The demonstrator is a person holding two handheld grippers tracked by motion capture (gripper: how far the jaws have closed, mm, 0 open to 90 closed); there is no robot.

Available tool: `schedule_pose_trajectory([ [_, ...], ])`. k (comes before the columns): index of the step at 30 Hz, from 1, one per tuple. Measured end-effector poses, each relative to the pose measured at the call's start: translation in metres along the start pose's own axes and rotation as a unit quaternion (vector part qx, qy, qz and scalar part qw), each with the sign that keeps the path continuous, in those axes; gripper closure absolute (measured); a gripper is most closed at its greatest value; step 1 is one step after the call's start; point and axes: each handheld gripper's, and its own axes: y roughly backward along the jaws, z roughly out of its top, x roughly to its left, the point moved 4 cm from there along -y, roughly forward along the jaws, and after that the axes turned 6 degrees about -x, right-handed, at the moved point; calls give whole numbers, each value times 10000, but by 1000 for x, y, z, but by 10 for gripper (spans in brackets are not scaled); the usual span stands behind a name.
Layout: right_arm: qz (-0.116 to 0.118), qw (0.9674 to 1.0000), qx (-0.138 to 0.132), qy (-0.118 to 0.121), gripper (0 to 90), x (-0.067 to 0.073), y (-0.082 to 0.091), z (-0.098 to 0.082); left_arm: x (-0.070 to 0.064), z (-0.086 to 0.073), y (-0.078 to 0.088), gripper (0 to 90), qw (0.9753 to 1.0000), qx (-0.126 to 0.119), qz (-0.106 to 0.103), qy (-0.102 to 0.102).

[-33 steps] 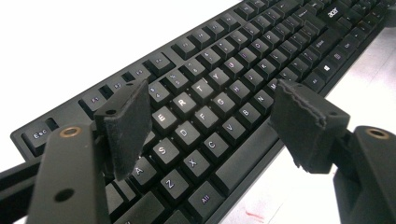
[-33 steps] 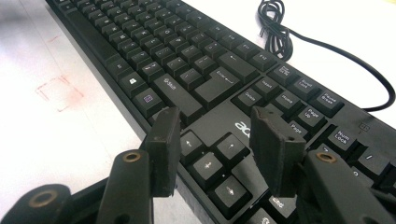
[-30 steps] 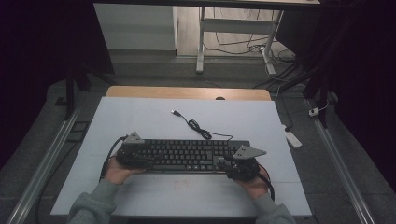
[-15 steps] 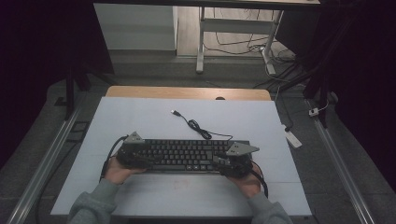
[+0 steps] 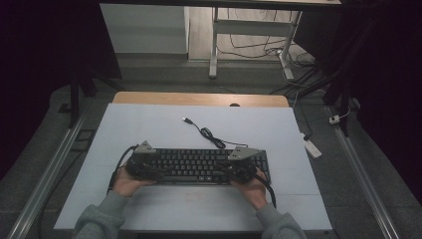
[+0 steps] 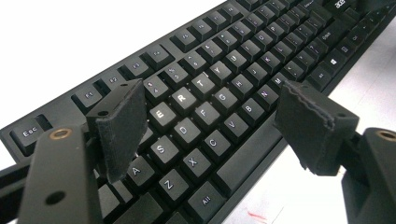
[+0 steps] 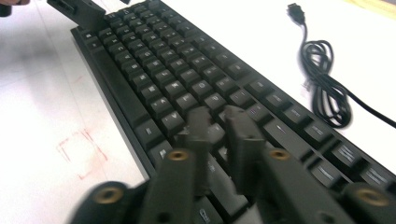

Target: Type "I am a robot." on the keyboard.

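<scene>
A black keyboard (image 5: 199, 164) lies across the near half of the white table (image 5: 149, 124), its coiled cable (image 5: 209, 135) running away behind it. My left gripper (image 6: 205, 116) hangs over the keyboard's left-hand keys, jaws wide apart and empty. My right gripper (image 7: 217, 126) sits over the right-hand keys; its jaws have just been closing and stand nearly together, nothing between them.
</scene>
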Motion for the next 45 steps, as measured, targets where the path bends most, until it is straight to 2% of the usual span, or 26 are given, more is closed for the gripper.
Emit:
schedule_pose_trajectory([
  [2,66,10000,29,10,897,2,-6,3,0,0,0,252,10000,6,-2,-5],
  [19,125,9997,214,65,897,6,-53,17,1,-1,1,256,10000,5,19,3],
  [34,81,9992,397,44,892,5,-74,19,1,-1,0,257,10000,25,17,-17],
  [45,34,9988,487,33,890,4,-80,17,0,-1,0,258,10000,25,13,-22],
])
